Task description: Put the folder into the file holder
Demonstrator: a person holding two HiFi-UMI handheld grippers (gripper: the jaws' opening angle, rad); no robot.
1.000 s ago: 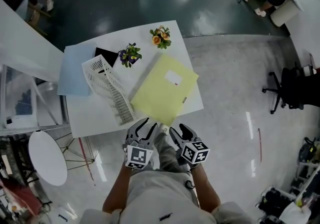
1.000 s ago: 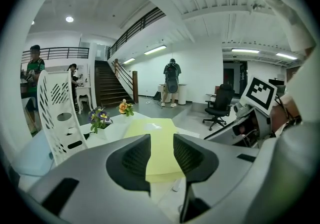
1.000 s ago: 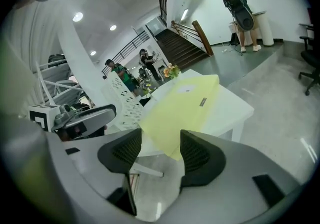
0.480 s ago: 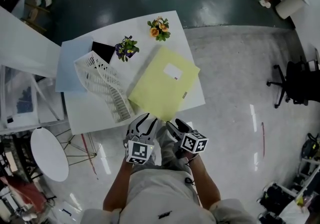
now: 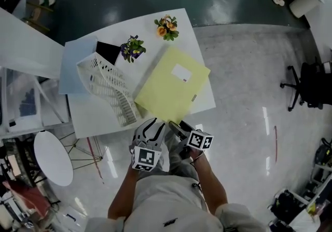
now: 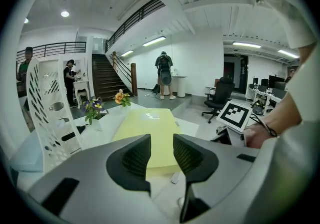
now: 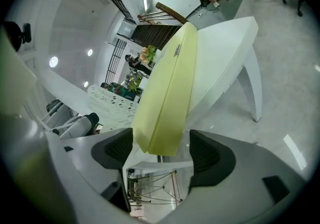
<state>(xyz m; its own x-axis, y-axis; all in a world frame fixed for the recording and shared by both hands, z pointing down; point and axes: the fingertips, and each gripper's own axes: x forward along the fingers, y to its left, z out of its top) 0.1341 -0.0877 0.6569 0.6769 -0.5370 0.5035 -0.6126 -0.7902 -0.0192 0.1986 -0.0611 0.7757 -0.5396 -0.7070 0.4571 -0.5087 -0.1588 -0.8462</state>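
Note:
The yellow folder [image 5: 171,85] lies flat on the white table [image 5: 98,119], its near corner hanging over the front edge. The white perforated file holder [image 5: 109,91] lies on its side left of the folder. My right gripper [image 5: 176,127] is at that corner. In the right gripper view the folder [image 7: 167,87] runs between the jaws of the right gripper [image 7: 161,143], which are opening, and neither pad touches it. My left gripper [image 5: 149,128] hovers beside it. Its jaws [image 6: 161,150] stand a narrow gap apart with nothing between them, facing the folder [image 6: 147,128] and the holder [image 6: 47,102].
Two small flower pots, purple [image 5: 133,48] and orange [image 5: 166,27], stand at the table's far side. A pale blue sheet [image 5: 75,65] and a black item [image 5: 108,52] lie behind the holder. A round white stool [image 5: 53,157] is at the lower left, an office chair [image 5: 306,85] to the right.
My right gripper's jaws have spread apart and come off the folder's near corner, and that gripper has turned a little. The folder and holder lie as before.

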